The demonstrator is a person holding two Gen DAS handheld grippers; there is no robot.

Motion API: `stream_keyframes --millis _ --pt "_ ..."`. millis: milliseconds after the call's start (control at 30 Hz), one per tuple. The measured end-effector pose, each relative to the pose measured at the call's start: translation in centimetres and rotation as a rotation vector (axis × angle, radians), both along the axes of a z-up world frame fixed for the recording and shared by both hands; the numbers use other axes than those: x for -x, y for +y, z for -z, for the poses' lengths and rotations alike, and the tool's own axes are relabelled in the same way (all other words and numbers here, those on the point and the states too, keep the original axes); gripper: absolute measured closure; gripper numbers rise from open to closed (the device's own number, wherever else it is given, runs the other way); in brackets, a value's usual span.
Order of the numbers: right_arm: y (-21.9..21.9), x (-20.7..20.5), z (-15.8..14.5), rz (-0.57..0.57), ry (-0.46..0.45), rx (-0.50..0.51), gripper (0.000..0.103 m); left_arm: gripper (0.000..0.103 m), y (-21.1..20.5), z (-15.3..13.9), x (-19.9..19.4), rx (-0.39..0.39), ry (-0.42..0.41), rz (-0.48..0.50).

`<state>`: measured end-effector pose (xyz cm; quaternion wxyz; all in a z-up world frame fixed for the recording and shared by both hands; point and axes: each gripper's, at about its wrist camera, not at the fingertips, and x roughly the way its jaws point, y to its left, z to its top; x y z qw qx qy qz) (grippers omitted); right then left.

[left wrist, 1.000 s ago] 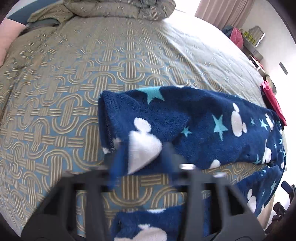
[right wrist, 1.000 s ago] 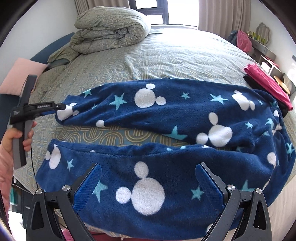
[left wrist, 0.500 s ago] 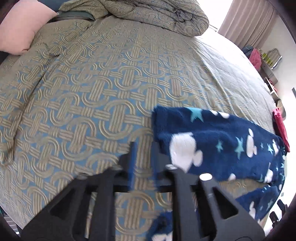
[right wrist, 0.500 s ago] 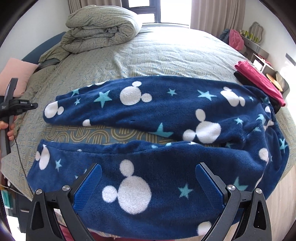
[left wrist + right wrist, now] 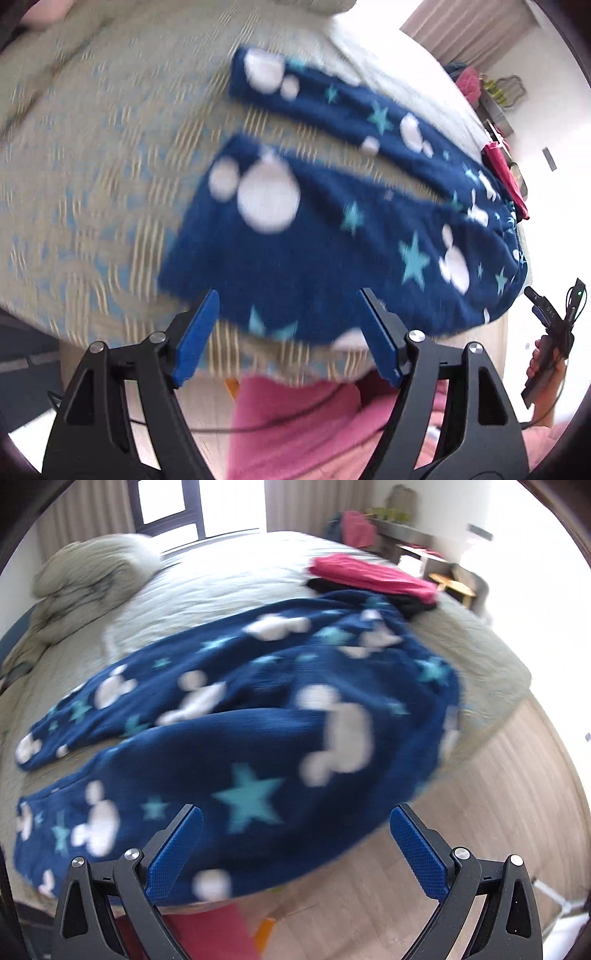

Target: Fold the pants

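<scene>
Dark blue fleece pants (image 5: pixel 314 240) with white mouse heads and teal stars lie flat on the patterned bed (image 5: pixel 92 184), their two legs apart and reaching toward the left. My left gripper (image 5: pixel 288 293) hovers over the near leg at the bed's front edge. Its jaws are opening and nothing is pressed between them. In the right wrist view the pants (image 5: pixel 258 738) spread across the bed, waist end to the right. My right gripper (image 5: pixel 297 808) stands open above the near leg, holding nothing. Both views are motion-blurred.
Folded pink and black clothes (image 5: pixel 373 578) lie on the bed beyond the waist. A rolled duvet (image 5: pixel 92 572) sits at the head of the bed. Wooden floor (image 5: pixel 517 794) runs along the bed's right side. A person's pink clothing (image 5: pixel 314 424) is below the grippers.
My left gripper let go of the far leg's hem, opened, and swung back to the near bed edge. My right gripper stayed open and swung right toward the waist end.
</scene>
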<state>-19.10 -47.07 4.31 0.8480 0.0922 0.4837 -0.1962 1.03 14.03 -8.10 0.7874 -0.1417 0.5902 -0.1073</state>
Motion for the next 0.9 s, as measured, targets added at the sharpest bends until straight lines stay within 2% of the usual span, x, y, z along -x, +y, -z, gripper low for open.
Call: stream_keyframes --millis 67,133,267,433,500,633,733,767,800,900 --pt "-2.7 0.9 0.4 0.047 -0.01 0.0 0.0 0.027 0.8 2.0 1.0 -0.001 0.081 -0.059" --pt "-6.1 2.2 0.9 0.125 -0.046 -0.066 0.0 0.027 1.1 2.7 1.4 0.01 0.107 -0.105" --pt "-12.1 5.0 2.2 0.282 -0.147 -0.283 0.0 0.027 1.3 2.5 0.9 0.022 0.088 -0.161" --pt "-16.2 6.5 4.3 0.414 -0.249 -0.518 0.005 0.027 0.7 1.4 0.1 -0.015 0.082 -0.153" --pt "-17.1 6.4 5.4 0.444 -0.27 -0.619 0.014 0.027 0.3 1.0 0.1 -0.014 0.067 -0.149" --pt "-16.8 6.0 6.5 0.436 -0.268 -0.691 0.027 0.027 0.0 0.9 0.4 -0.02 0.064 -0.145" --pt "-16.5 5.3 6.7 0.398 -0.268 -0.716 0.049 0.027 0.3 1.4 0.7 -0.008 0.079 -0.162" --pt "-16.2 4.9 6.7 0.382 -0.262 -0.724 0.061 0.027 0.3 1.6 0.7 -0.002 0.085 -0.166" --pt "-15.9 4.4 6.9 0.366 -0.246 -0.733 0.066 0.027 0.4 1.8 0.8 0.011 0.093 -0.17" --pt "-15.4 3.7 7.2 0.358 -0.226 -0.737 0.065 0.027 0.4 2.3 1.0 0.05 0.105 -0.164"
